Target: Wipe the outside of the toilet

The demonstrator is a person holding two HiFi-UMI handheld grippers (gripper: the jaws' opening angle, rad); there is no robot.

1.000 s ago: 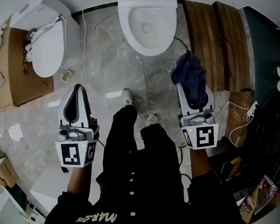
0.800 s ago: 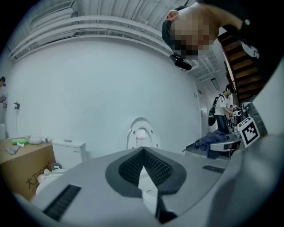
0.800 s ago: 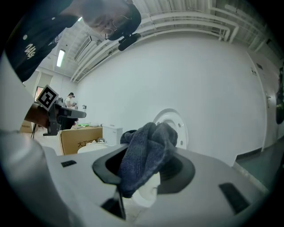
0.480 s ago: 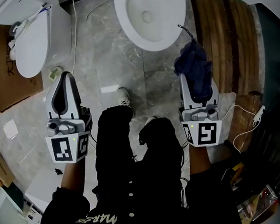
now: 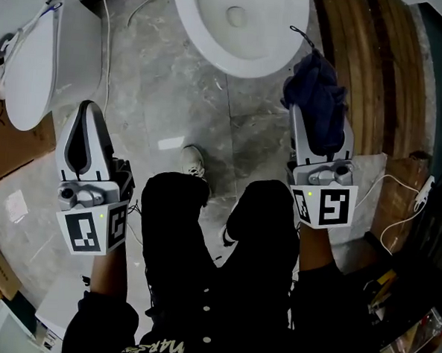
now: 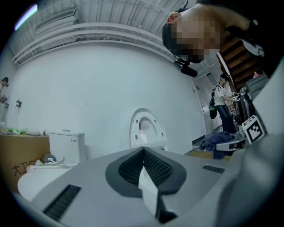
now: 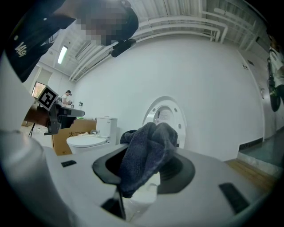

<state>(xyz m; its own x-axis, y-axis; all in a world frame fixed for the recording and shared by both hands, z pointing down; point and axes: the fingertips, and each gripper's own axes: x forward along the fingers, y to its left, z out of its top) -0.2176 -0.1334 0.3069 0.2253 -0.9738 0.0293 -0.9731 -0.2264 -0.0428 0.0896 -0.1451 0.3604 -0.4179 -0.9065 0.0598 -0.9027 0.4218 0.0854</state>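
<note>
- right claw [image 5: 315, 103]: jaws clamped on a dark blue cloth [image 7: 148, 150]; the cloth is bunched over the jaw tips and spills out past them
- in the head view the cloth sits just beside the right edge of the toilet [image 5: 237, 31] bowl rim; can't tell whether it touches
- the right gripper view looks along the jaws at the toilet's raised lid [image 7: 166, 117], straight behind the cloth
- left claw [image 6: 143, 153]: jaws closed tip to tip, nothing between them
- left claw hangs over the grey stone floor [image 5: 159, 94], down-left of the toilet and well apart from it, between it and a second toilet [image 5: 27, 56] further left
- writing: black-and-white square markers on both gripper cubes
- cardboard box [image 5: 13, 152] left of the toilet, behind the second one, has dark print, only partly in frame, not readable
- small dark label on the second toilet's tank [image 6: 66, 144], too small to read
- pale script on the hem of the black jacket [image 5: 158, 347], looks like "MARS", rest unclear
- pose: both arms held forward either side of the person's legs, both claws pointing toward the toilet, marker cubes nearest the body
- right claw is level with the bowl's front right, left claw further back from it
- wooden planks [image 5: 376, 77] run along the right side of the toilet, past the right claw
- white shoe [image 5: 192, 161] on the floor in front of the toilet, between the two claws
</note>
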